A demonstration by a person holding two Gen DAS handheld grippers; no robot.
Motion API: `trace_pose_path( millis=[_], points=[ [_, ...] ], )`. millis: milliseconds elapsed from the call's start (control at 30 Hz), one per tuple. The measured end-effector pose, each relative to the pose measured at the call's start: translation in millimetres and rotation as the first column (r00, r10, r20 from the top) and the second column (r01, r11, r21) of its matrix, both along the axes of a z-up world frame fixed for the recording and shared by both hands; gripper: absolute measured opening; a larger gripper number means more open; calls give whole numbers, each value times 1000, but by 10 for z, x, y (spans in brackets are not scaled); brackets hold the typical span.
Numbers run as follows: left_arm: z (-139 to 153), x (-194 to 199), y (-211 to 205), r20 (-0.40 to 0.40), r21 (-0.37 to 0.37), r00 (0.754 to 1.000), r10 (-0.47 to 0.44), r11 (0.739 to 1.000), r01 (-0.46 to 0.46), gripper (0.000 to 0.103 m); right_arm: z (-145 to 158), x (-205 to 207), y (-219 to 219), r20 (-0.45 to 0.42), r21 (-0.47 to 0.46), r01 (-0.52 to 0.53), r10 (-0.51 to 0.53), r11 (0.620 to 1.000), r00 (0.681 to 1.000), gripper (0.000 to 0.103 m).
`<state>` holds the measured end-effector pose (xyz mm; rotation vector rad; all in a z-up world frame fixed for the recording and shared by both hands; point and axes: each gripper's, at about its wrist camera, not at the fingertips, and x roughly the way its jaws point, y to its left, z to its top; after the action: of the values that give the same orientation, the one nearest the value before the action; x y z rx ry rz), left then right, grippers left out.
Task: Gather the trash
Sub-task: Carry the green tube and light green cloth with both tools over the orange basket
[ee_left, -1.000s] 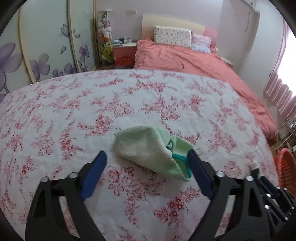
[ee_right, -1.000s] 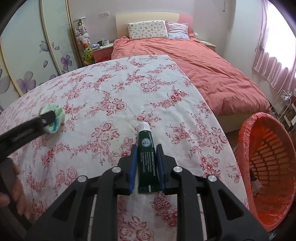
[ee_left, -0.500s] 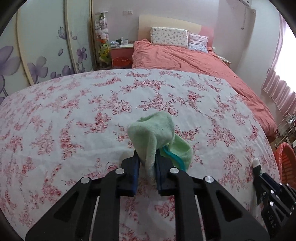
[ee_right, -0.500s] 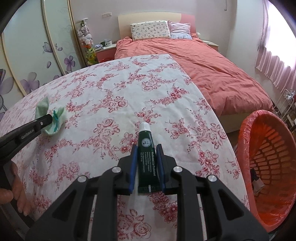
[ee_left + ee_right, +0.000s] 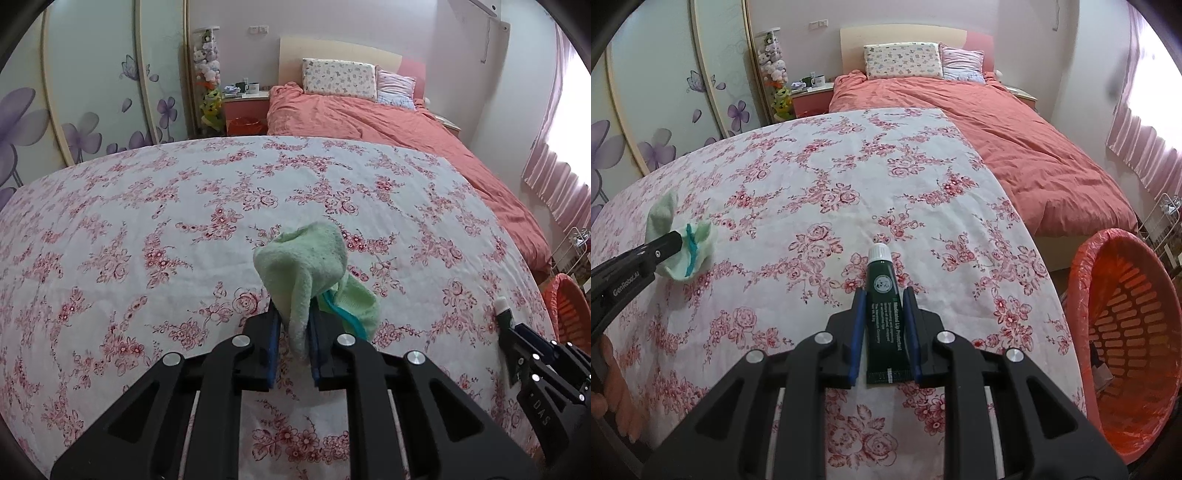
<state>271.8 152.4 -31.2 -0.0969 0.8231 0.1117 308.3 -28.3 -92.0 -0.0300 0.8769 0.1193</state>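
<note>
Over the flowered bedspread (image 5: 110,229), both pieces of trash are gripped and the carry to the orange basket (image 5: 1123,332) appears to be the step in hand. The green cloth (image 5: 306,269) is pinched in the closed left gripper (image 5: 293,332); the dark tube (image 5: 884,299) is clamped in the narrowed right gripper (image 5: 884,306). Both are pitched steeply downward; next, a swing over the basket rim is called for.

Fluffy terry cloth sock (image 5: 306,266), glossy plastic tube (image 5: 885,295), matt cotton floral bedspread (image 5: 147,229)
</note>
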Motion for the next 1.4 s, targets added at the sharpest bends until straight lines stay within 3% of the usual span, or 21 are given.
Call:
trace_pose_path(
  millis=[733,1400],
  points=[
    [239,-239,-329,54,19,995,-81,997,80,13,195,-271,-281,42,77,24,-28,997,999,21],
    [539,-411,-688,133,-74,967,-219,970,230,13,601,-529,-749,137,146,77,-97,986,986,21]
  ],
)
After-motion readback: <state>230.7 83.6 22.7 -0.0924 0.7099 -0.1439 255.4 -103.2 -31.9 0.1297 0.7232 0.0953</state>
